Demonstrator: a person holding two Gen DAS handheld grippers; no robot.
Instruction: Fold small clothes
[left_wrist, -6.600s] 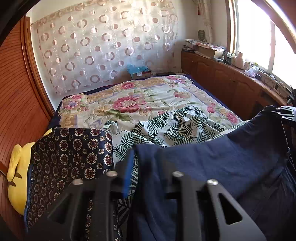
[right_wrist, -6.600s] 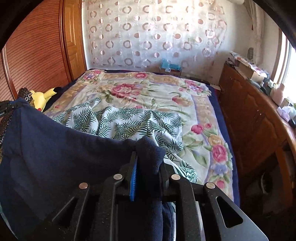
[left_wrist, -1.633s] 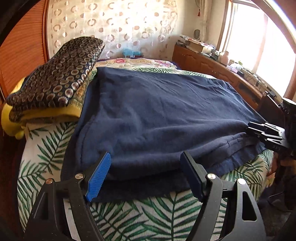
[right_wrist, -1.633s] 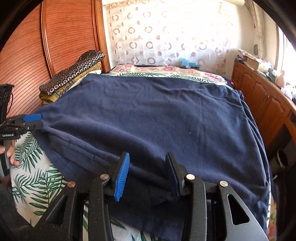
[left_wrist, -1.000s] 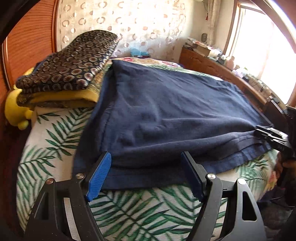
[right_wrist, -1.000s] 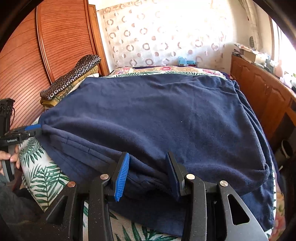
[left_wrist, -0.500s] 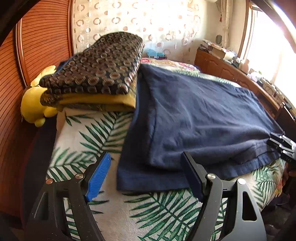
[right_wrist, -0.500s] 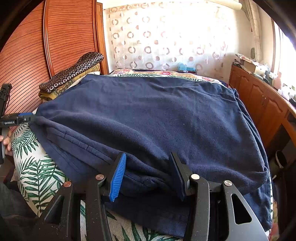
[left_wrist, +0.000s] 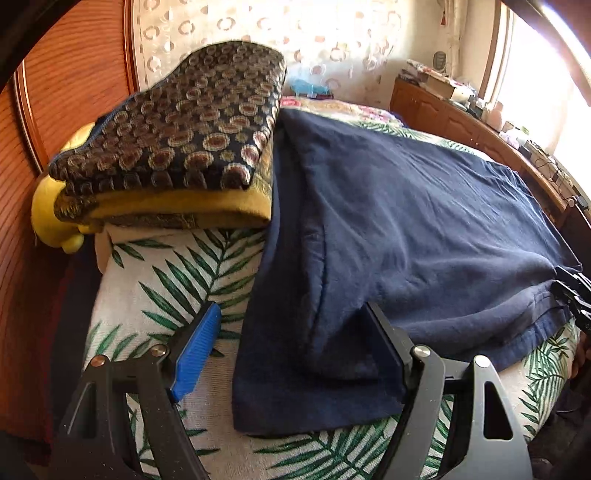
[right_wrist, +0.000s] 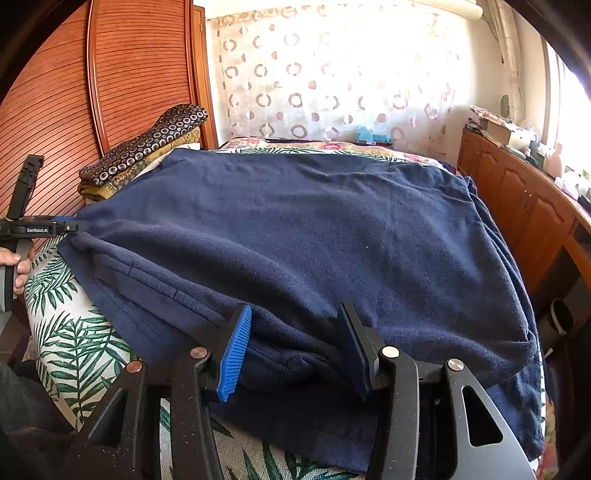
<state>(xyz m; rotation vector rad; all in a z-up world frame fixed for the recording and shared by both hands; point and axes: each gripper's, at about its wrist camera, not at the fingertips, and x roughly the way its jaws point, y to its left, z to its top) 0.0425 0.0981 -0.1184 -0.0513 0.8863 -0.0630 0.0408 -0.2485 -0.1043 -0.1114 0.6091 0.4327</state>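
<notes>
A navy garment (left_wrist: 406, 221) lies spread flat over the bed, its near hem doubled over itself. My left gripper (left_wrist: 291, 332) stands open wide over the garment's near left corner: the black finger rests on the cloth and the blue pad (left_wrist: 195, 354) hangs over bare sheet. In the right wrist view the same garment (right_wrist: 332, 229) fills the bed. My right gripper (right_wrist: 295, 332) is open at the hem, with a thick fold of navy cloth lying between its jaws. The left gripper (right_wrist: 70, 225) shows at the far left corner, held by a hand (right_wrist: 18, 262).
A folded stack, dark circle-patterned cloth on yellow (left_wrist: 177, 147), sits at the bed's left edge beside a yellow plush toy (left_wrist: 55, 214). The palm-leaf sheet (left_wrist: 166, 277) shows bare near the left corner. Wooden slatted doors (right_wrist: 74, 92) stand left, a wooden cabinet (right_wrist: 517, 206) right.
The garment, held up in both shut grippers before, now lies on the bed. My left gripper has slid left along the hem to the corner. The right jaws have widened a little.
</notes>
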